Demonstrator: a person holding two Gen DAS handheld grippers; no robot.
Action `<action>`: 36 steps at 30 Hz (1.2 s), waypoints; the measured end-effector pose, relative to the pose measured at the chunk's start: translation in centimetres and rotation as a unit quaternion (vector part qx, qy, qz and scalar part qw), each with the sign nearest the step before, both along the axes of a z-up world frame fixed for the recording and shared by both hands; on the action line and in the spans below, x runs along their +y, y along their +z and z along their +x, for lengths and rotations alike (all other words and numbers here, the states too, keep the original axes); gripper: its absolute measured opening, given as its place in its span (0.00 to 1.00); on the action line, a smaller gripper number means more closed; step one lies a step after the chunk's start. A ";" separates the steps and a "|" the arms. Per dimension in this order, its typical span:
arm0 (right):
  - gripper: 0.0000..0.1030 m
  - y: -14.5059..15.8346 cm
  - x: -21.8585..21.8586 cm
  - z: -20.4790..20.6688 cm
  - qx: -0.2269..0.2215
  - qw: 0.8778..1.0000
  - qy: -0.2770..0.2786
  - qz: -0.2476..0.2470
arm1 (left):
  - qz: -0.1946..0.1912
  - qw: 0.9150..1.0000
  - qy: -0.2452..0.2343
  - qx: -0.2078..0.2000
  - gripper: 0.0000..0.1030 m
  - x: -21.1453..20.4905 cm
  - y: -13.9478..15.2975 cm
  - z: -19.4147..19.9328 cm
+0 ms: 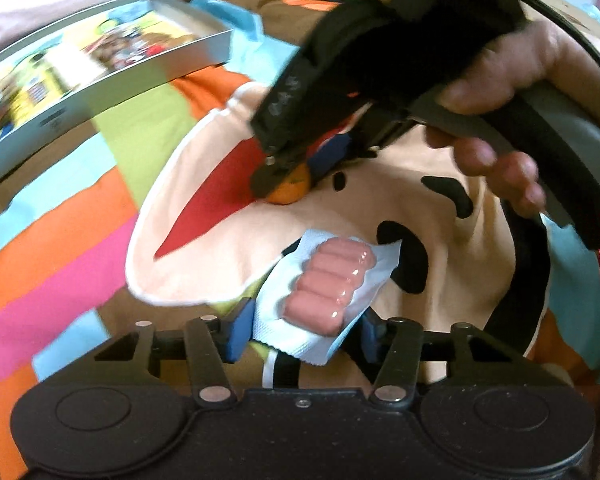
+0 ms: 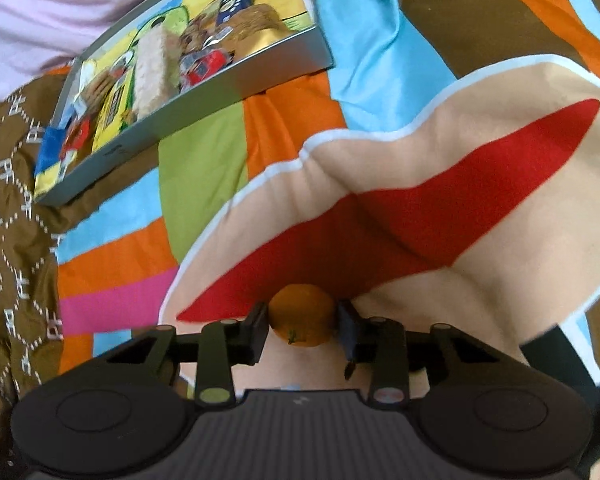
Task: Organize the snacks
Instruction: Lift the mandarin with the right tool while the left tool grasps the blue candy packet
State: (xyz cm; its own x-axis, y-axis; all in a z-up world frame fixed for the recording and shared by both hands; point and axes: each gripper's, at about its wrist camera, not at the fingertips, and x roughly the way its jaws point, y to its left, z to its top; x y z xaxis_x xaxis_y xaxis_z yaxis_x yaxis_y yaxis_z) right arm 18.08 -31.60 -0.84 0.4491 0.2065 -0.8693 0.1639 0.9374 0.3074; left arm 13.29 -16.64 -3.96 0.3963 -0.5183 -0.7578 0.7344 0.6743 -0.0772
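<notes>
- The left gripper (image 1: 302, 330), at the bottom centre of the left wrist view, has its two blue-padded fingers (image 1: 236, 330) closed against the sides of a white packet of pink sausages (image 1: 332, 284), which juts up and to the right from between them.
- The packet holds four small sausages side by side under clear, glossy film; its pale paper edges stick out past both pads.
- The right gripper (image 2: 303, 326), at the bottom centre of the right wrist view, is clamped on a small orange (image 2: 302, 314), one finger pressing each side, the fruit's green stem stub facing the camera.
- In the left wrist view the same right gripper comes in from the upper right, held by a person's hand (image 1: 496, 120), with the orange at its tip just above the middle of the frame and above the sausage packet.
- Both snacks sit over a peach-coloured cartoon face with a red wedge and black patches, printed on a patchwork bedspread (image 2: 204, 168) of orange, pink, green, sky-blue and brown blocks.
- A shallow grey tray (image 2: 220, 88) lies on the bedspread in the upper left of both views, well apart from either gripper; it holds assorted snack packets in yellow, red and blue wrappers, blurred in the left wrist view.
- A brown quilted fabric (image 2: 12, 200) with a white stitched pattern fills the left edge of the right wrist view, and a pale pink cloth (image 2: 40, 12) sits in its top left corner.
</notes>
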 end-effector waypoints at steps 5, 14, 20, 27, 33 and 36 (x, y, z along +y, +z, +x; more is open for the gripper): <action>0.40 0.5 0.0 -1.1 0.012 1.000 -0.001 0.003 | 0.008 0.999 0.035 0.022 0.54 1.3 0.4 -0.9; 0.41 0.1 0.2 -0.7 0.024 1.000 0.004 0.001 | 0.030 0.999 -0.003 0.010 0.88 0.0 -0.3 -1.1; 0.44 -0.4 -0.1 -0.4 0.023 1.000 0.003 0.014 | 0.048 0.998 -0.023 -0.015 0.94 -0.9 -0.7 -0.8; 0.40 -0.4 -0.3 -0.6 0.022 1.000 0.000 0.017 | -0.011 0.999 0.033 0.034 0.70 0.8 0.1 1.4; 0.38 -0.2 -0.5 -1.0 0.015 1.000 -0.011 0.020 | -0.019 0.998 0.045 0.036 0.61 1.0 0.4 1.0; 0.38 -0.1 -0.4 -1.2 0.012 1.000 -0.009 0.017 | -0.031 0.997 0.060 0.040 0.60 1.8 0.5 0.6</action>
